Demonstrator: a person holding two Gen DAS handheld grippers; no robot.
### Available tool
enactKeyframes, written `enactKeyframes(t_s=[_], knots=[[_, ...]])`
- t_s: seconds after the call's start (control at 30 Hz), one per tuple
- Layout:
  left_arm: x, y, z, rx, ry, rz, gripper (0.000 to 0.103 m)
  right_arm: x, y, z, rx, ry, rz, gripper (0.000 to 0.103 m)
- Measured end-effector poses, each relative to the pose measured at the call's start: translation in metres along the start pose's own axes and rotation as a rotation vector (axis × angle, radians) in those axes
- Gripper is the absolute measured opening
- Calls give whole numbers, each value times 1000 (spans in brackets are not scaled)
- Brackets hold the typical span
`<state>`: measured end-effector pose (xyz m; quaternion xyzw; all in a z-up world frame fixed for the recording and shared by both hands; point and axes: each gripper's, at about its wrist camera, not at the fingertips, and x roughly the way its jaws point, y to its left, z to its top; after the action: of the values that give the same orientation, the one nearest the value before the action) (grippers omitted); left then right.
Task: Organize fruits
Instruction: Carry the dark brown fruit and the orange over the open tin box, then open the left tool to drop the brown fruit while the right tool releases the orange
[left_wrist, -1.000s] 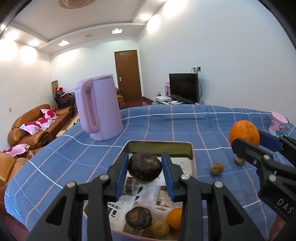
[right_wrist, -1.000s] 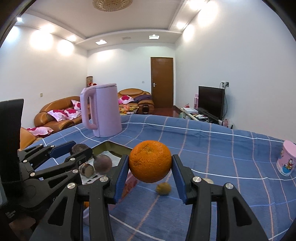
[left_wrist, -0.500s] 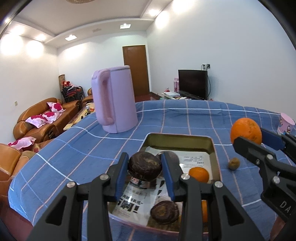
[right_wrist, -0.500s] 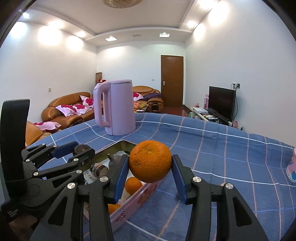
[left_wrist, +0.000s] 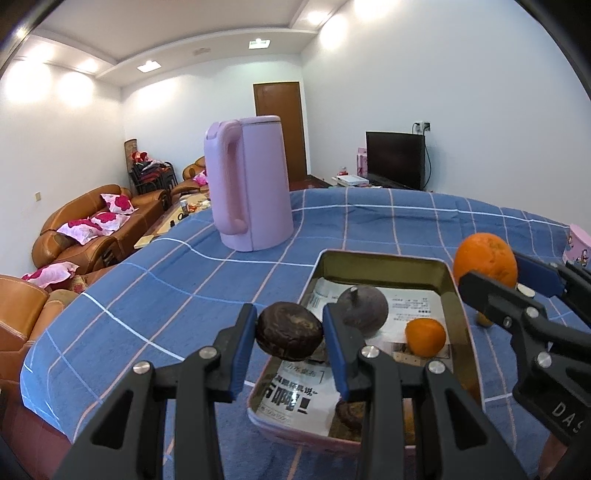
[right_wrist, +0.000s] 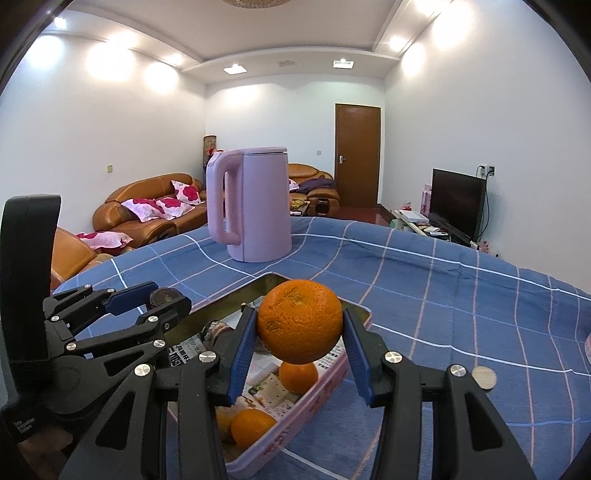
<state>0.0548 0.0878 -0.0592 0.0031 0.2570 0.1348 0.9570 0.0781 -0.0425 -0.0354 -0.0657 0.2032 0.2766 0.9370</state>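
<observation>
My left gripper (left_wrist: 290, 325) is shut on a dark brown wrinkled fruit (left_wrist: 290, 330), held just above the left rim of a paper-lined metal tray (left_wrist: 384, 258). In the tray lie a dark purple fruit (left_wrist: 364, 306), a small orange (left_wrist: 424, 336) and another dark fruit (left_wrist: 349, 410). My right gripper (right_wrist: 299, 325) is shut on a large orange (right_wrist: 299, 321), hanging over the tray's (right_wrist: 295, 413) far right part, above two small oranges (right_wrist: 297, 376). The left gripper (right_wrist: 164, 295) shows at the left of the right wrist view, the right gripper (left_wrist: 495, 269) at the right of the left wrist view.
A tall pink kettle (left_wrist: 251, 192) stands on the blue checked tablecloth (left_wrist: 166, 288) behind the tray. A small round beige fruit (right_wrist: 484, 377) lies on the cloth right of the tray. A pink cup (left_wrist: 578, 247) sits at the far right. The table's left edge drops towards brown sofas (left_wrist: 88, 229).
Both grippers have moved to the left with their fruits. The tray has shifted from under the left gripper to its right, and the large orange now hangs over the tray instead of the cloth.
</observation>
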Motion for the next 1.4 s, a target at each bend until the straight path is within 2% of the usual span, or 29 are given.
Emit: enactKeyframes(t_s=[0.33, 0.83, 1.2, 1.4], knots=[[4, 8, -5, 4, 25, 7, 39, 16, 12, -2, -15, 43, 20, 49], [8, -2, -14, 67, 49, -3, 39, 45, 10, -14, -10, 172, 50, 49], [14, -1, -19, 57, 98, -10, 43, 55, 11, -17, -7, 237, 74, 49], [13, 5, -19, 33, 111, -2, 54, 54, 11, -18, -6, 236, 76, 50]])
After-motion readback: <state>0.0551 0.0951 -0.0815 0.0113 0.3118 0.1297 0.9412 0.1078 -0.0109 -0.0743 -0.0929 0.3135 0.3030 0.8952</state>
